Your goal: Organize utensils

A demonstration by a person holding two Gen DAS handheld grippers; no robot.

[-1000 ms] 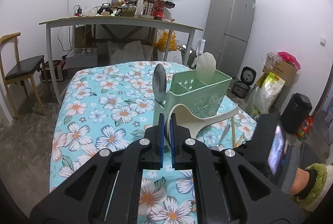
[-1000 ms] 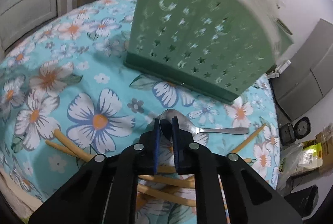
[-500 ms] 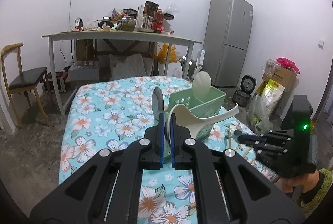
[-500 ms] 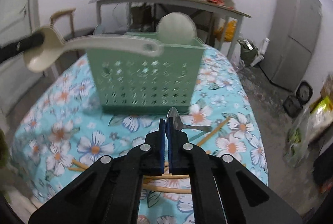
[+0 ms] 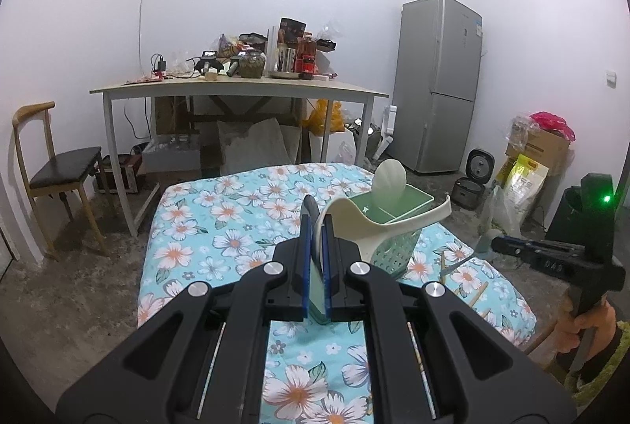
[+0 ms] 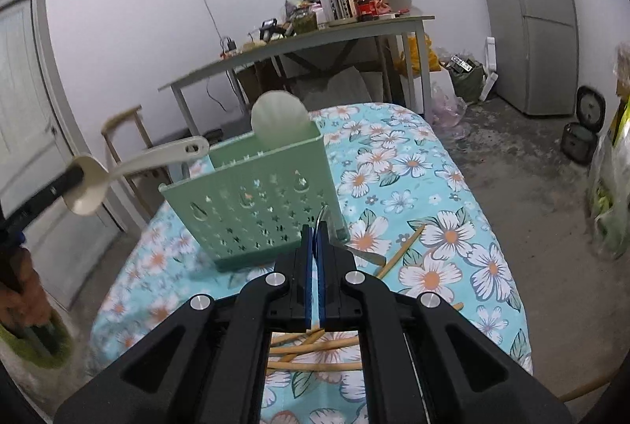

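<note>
White-walled room with a grey fridge (image 5: 437, 85) and a cluttered long table (image 5: 240, 91) far ahead of both tools. Closer, a table under a flowered cloth (image 6: 413, 164). On it, just ahead of the fingertips, a green slotted basket (image 6: 256, 203) with a pale shell-shaped scoop (image 6: 280, 123) standing upright in its far compartment. Left gripper (image 5: 315, 227) clamped on the bowl of a cream ladle (image 5: 378, 223), handle reaching out over the basket rim. Right gripper (image 6: 315, 233) pinched tight on a metal spoon (image 6: 334, 227), lifted off the cloth beside the basket. Chopsticks (image 6: 311, 347) scattered on the cloth beneath the right gripper.
</note>
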